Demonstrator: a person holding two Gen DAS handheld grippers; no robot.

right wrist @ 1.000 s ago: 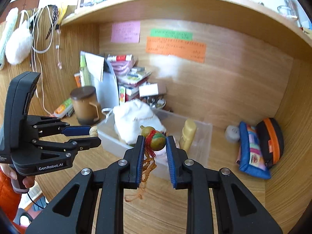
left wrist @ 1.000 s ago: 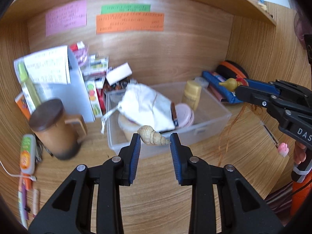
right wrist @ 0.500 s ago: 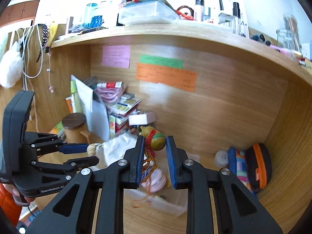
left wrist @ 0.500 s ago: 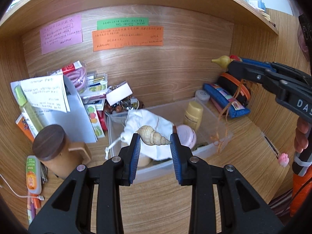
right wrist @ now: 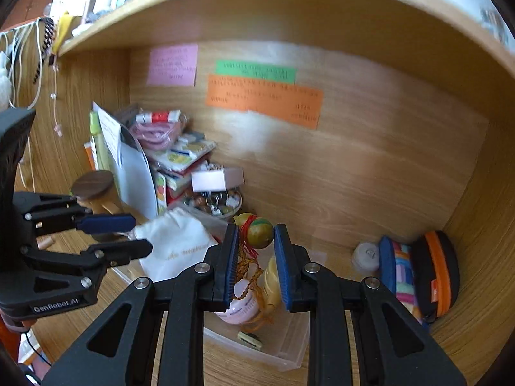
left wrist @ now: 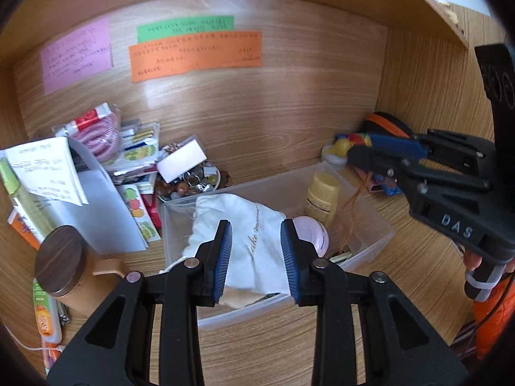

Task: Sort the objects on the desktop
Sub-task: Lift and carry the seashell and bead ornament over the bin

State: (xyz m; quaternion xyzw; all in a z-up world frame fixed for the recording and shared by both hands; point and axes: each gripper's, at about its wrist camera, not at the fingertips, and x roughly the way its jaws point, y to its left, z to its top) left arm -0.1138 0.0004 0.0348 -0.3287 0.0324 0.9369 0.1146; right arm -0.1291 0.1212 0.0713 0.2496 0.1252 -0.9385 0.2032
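My right claw [right wrist: 255, 265] grips a small gourd [right wrist: 257, 233] between its pads, its tassel hanging straight down into the clear bin [right wrist: 289, 350] directly below. My left claw [left wrist: 256, 259] is open and empty, over the white pouch [left wrist: 254, 241] in that bin.

Cloth pouch [left wrist: 244, 225] in bin [left wrist: 370, 247]

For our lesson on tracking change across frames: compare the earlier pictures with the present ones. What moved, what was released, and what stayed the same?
The left tongs let go of the small spiral seashell: their blue pads now stand apart with nothing between, above the white cloth pouch in the clear plastic bin. The shell is not visible now. The right tongs still clamp the green-and-yellow gourd charm with red cord over the bin. The wooden lidded mug stayed put.
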